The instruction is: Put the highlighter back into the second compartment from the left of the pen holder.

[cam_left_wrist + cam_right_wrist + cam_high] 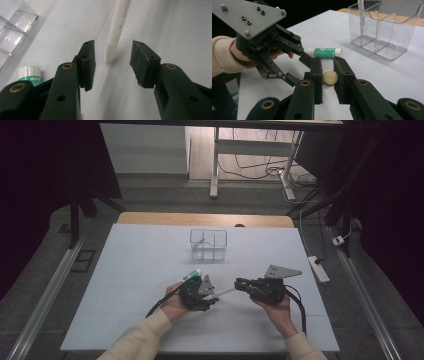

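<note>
A white pen lies level between my two grippers, low over the white table. The right gripper is shut on one end of it, and the pen's round cream end shows between its jaws. The left gripper is open, and the pen's other end reaches into the gap without touching either jaw. In the high view the left gripper and right gripper face each other near the table's front middle.
A green and white glue stick lies on the table just beyond the left gripper, seen too as the glue stick. A clear divided organizer stands farther back at the middle. The white table sheet spreads out on both sides.
</note>
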